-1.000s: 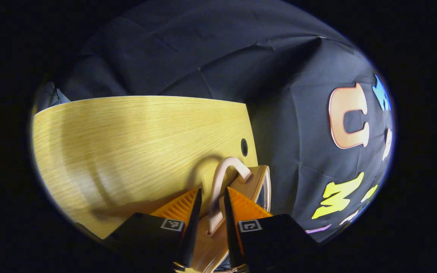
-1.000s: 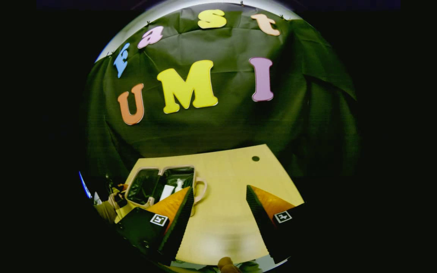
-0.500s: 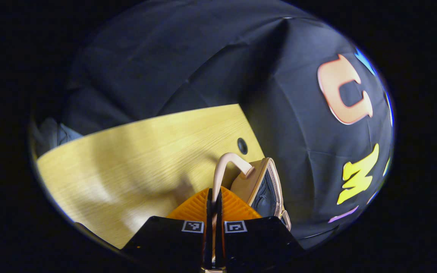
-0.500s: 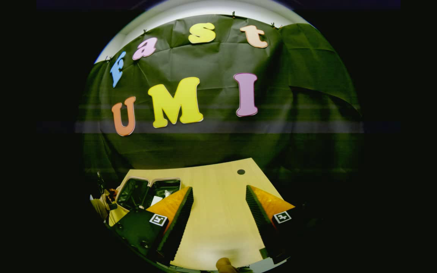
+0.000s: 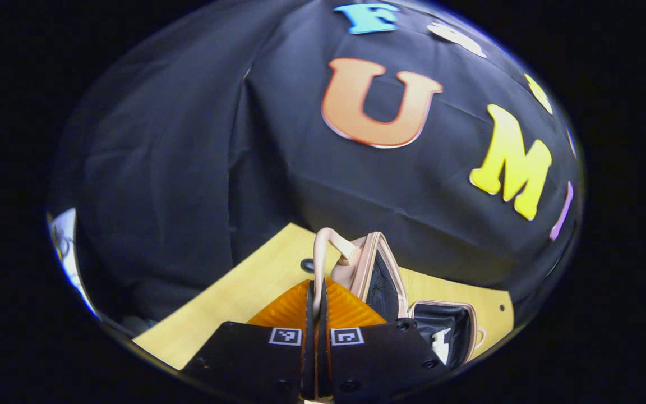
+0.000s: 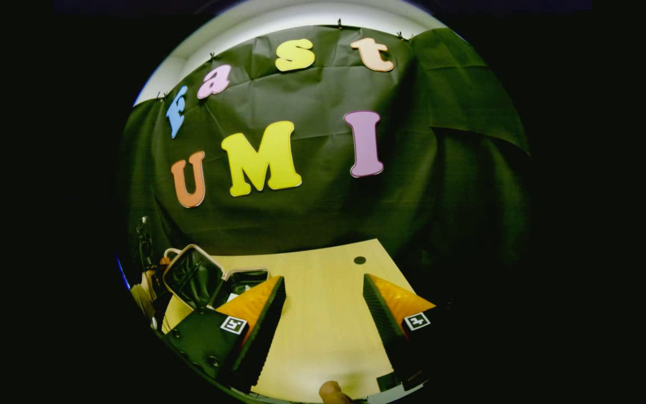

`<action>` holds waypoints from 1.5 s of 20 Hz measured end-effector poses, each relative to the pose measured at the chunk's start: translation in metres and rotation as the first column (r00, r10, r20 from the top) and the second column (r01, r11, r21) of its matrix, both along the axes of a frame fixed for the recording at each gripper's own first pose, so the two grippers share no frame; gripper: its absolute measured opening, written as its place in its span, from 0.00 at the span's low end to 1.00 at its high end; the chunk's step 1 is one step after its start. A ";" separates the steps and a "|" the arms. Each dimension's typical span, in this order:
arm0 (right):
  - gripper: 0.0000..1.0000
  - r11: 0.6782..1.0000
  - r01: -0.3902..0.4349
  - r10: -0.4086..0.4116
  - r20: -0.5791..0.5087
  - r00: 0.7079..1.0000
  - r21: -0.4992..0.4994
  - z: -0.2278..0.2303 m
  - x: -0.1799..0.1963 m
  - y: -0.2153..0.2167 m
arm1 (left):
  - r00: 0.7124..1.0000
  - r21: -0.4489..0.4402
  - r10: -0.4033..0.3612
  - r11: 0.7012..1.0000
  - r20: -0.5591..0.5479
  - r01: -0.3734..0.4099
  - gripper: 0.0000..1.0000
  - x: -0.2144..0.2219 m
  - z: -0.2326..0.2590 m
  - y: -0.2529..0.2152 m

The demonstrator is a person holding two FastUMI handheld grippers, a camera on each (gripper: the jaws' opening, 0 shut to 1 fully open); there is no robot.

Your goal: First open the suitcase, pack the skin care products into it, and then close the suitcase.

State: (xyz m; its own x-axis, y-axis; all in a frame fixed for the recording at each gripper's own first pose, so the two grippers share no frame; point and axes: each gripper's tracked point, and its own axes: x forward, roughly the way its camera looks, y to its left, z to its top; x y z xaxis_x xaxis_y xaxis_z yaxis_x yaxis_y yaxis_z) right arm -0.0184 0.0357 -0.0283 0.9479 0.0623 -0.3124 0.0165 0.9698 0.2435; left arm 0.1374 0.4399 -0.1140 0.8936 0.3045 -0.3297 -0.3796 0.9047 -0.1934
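- Suitcase [image 5: 382,275]: small, beige shell, dark lining, sits on the wooden table [image 5: 233,303] at its left side as seen from the right gripper view.
- Left gripper [image 5: 316,292]: clenched on the suitcase handle [image 5: 323,247]; both orange fingers [image 5: 286,306] press the beige strap from either side, no gap between them beyond the strap.
- Handle loops up out of the fingers and joins the lid [image 5: 376,269] just past the tips.
- Lid is lifted, standing roughly on edge, tilted; lining faces the other half.
- Base half [image 5: 449,328] lies flat on the table just beyond the lid, open side up.
- White skin care item [image 5: 441,345] visible inside the base; can't tell exact type or count.
- Right gripper [image 6: 323,294]: released, fingers spread wide, nothing between them, hovering over bare table well apart from the suitcase.
- From the right gripper view: raised lid at [image 6: 191,278], base behind the near finger, partly hidden.
- Fingertip of the person [image 6: 331,390] at the bottom edge of the right gripper view.
- Small round hole [image 6: 359,260] in the table near its far edge.
- Black cloth wall [image 6: 323,213] behind the table.
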 end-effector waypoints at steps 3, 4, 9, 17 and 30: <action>0.83 1.000 0.002 -0.002 0.027 1.000 -0.014 0.002 0.003 -0.023 | 0.999 0.173 -0.031 0.985 0.024 0.027 0.05 -0.003 0.038 -0.043; 0.82 1.000 -0.003 0.004 0.041 0.999 -0.025 0.004 0.004 -0.028 | 0.998 0.220 -0.046 0.975 0.031 0.038 0.05 -0.002 0.050 -0.061; 0.80 0.998 -0.041 0.043 0.067 0.997 -0.039 0.005 0.008 -0.056 | 0.997 0.464 -0.078 0.884 0.018 0.061 0.06 0.001 0.068 -0.152; 0.83 0.997 -0.072 0.074 0.048 0.996 -0.030 -0.014 0.019 -0.118 | 0.982 0.486 -0.161 0.853 -0.103 0.191 0.06 0.002 0.028 -0.296; 0.82 0.997 -0.075 0.075 -0.059 0.995 -0.009 -0.074 0.015 -0.182 | 0.891 0.520 -0.196 0.753 -0.409 0.404 0.06 0.034 -0.108 -0.413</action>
State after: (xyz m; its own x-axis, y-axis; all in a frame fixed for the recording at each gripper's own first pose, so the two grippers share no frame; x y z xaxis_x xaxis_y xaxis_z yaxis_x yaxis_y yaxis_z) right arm -0.0038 -0.1459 -0.1023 0.9209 0.1286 -0.3679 -0.0424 0.9715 0.2333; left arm 0.1713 0.0266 -0.2220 0.8517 0.2610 -0.4543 -0.0125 0.8770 0.4804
